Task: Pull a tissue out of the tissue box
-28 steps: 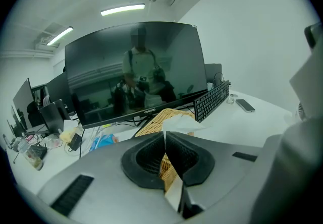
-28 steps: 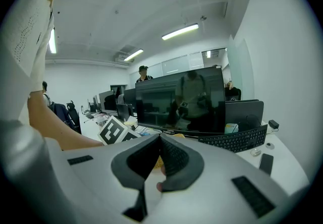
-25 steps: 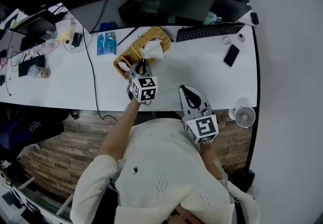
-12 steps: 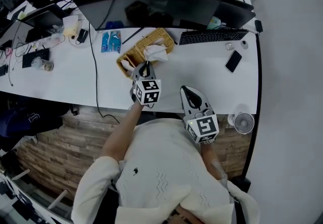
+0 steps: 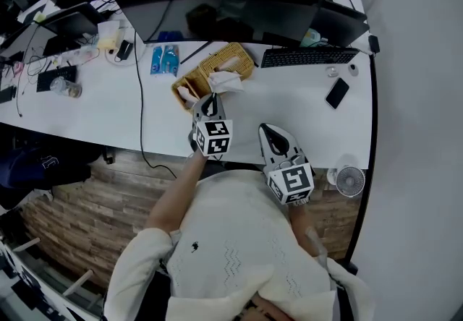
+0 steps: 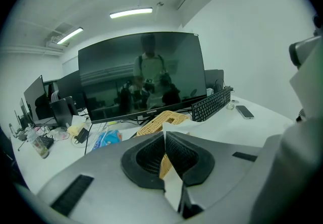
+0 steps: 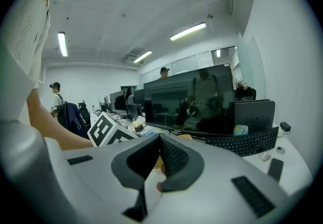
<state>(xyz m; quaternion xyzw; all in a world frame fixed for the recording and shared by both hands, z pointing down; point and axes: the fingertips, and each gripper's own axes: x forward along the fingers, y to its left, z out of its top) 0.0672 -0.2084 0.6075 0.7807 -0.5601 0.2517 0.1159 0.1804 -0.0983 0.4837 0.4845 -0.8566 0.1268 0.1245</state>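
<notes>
One white tissue point(image 5: 226, 82) was pinched in the left gripper's point(image 5: 210, 100) fingers over the wicker tissue box point(image 5: 235, 59); the right gripper's point(image 5: 270, 131) fingers seemingly met, empty.

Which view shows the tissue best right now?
Left gripper view: the tissue runs pinched between the shut jaws of the left gripper. Head view shows it small, stretching from the woven tissue box toward that gripper. In the right gripper view I cannot make it out.
</notes>
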